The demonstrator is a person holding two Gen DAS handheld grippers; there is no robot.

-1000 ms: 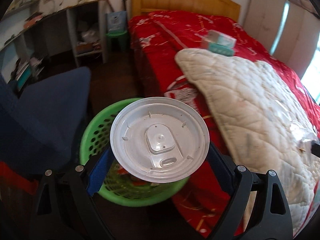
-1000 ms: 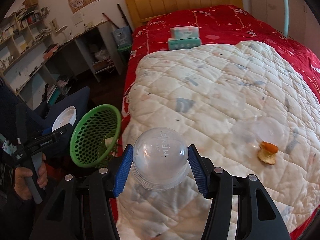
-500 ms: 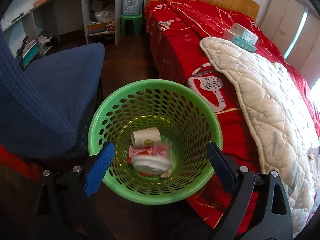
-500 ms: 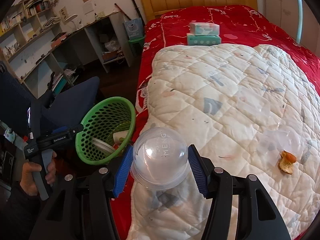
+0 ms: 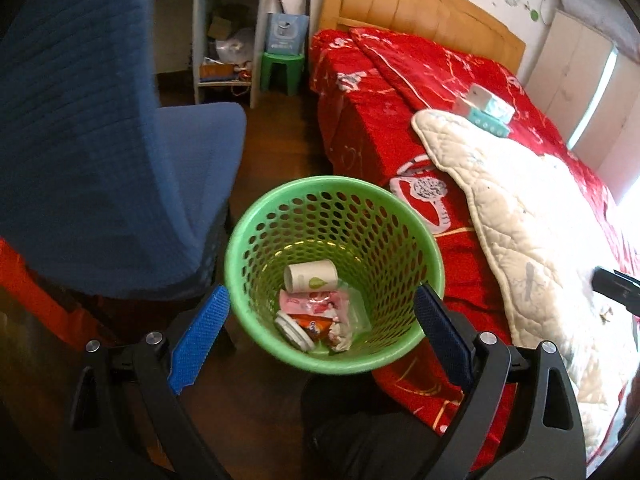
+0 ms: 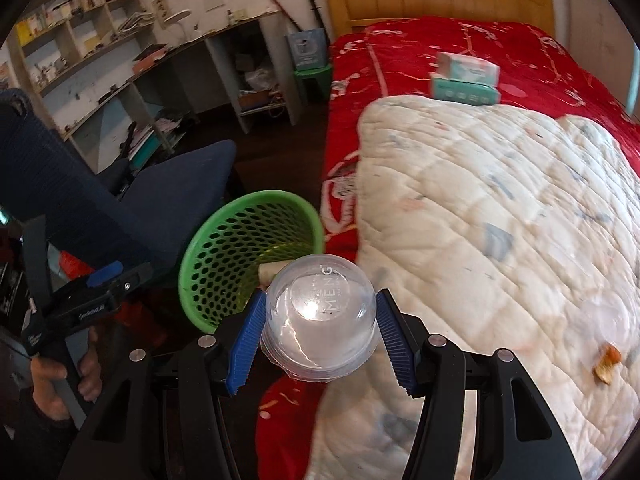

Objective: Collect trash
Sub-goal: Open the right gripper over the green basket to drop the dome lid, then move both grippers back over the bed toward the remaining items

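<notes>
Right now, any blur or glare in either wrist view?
Left wrist: green basket sharp, blown-out window light at the right edge. Right wrist: motion smear on the tissue boxes and quilt, glare spot on the clear cup. Both views bend at the edges.

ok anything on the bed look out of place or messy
Yes. An orange food scrap, possibly fruit peel, lies loose on the white quilt beside a clear plastic lid; both look like trash not yet collected. The two tissue boxes sit stacked, which looks ordinary.
</notes>
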